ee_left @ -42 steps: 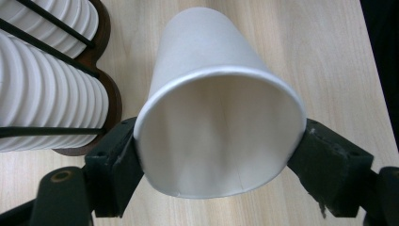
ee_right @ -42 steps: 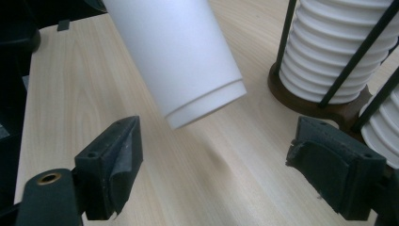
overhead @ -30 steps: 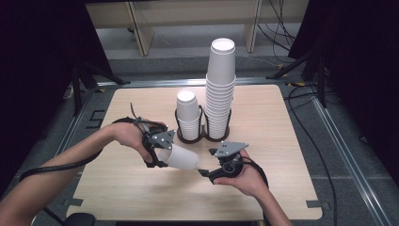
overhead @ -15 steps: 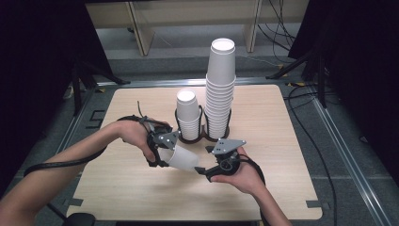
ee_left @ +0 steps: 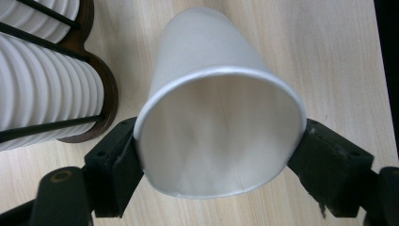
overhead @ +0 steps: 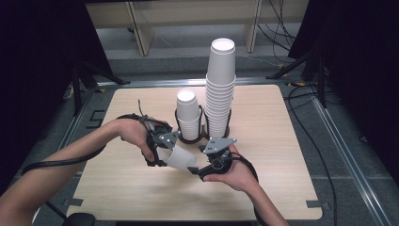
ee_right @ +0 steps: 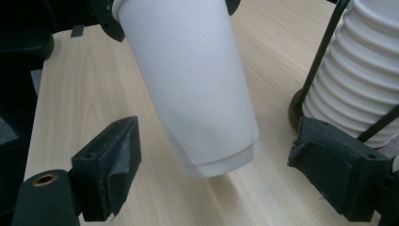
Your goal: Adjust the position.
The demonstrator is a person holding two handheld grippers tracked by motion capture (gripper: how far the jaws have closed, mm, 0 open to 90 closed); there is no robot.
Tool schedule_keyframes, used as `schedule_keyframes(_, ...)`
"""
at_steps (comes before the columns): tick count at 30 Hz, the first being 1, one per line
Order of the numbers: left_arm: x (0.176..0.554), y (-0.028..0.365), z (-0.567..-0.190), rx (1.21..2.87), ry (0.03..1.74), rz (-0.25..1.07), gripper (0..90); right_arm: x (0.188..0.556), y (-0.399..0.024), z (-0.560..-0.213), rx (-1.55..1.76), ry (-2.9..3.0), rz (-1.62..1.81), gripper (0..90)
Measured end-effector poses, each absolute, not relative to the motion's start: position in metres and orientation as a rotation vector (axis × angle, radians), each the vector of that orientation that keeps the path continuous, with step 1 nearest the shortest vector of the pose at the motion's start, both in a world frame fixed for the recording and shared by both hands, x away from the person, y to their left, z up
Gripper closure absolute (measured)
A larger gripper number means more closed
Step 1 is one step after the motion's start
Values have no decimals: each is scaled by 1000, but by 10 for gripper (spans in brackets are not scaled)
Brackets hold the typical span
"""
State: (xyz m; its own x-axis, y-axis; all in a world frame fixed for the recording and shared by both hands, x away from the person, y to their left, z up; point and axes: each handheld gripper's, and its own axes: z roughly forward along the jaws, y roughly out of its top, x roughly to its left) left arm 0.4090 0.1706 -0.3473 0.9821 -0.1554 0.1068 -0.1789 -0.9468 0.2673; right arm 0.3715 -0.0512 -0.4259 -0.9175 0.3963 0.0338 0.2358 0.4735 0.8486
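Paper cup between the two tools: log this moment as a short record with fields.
held item: paper cup, lying tilted above the table
left tool: shut on the cup's rim
right tool: jaws have just been opening; cup's base sits between them, pads apart from it
cup make-up: two nested cups, by the double edge at the base
short stack: in the rack
tall stack: in the same rack

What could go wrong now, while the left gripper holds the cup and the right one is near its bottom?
The left gripper pinches the cup at its rim, so the thin rim may get squashed. The right gripper has just been opening and its fingers stand clear of the cup's bottom; if the left lets go now, the cup probably drops. The holder with its stacks is close and could get knocked.
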Motion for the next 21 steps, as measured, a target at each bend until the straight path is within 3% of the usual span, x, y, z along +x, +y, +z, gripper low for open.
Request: schedule_keyframes(21,405,164,-343,2882,-315,106,212,379,-24,-428,439,2591,1441,158)
